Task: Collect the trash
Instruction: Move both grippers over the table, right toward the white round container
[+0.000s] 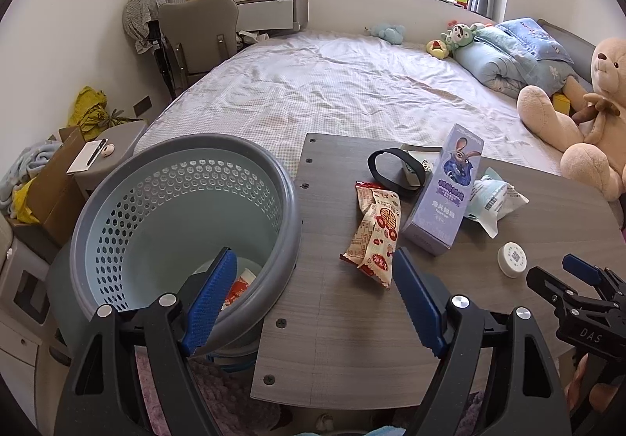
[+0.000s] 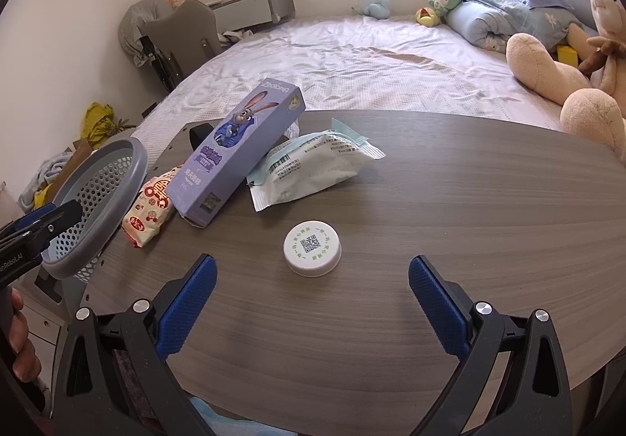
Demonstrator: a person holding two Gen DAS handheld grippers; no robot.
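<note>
Four pieces of trash left on the wooden table [image 2: 430,201]: snack packet [image 1: 373,232], purple carton [image 2: 238,150], white pouch [image 2: 313,166], round white cap [image 2: 312,249]. Beside the table's edge, grey basket [image 1: 184,224], one wrapper already inside. Left gripper [image 1: 309,303] wide open, empty, between basket rim and snack packet. Right gripper [image 2: 311,303] likewise spread, empty, just short of the cap. Likely next: forward, down, pads closing around the cap.
</note>
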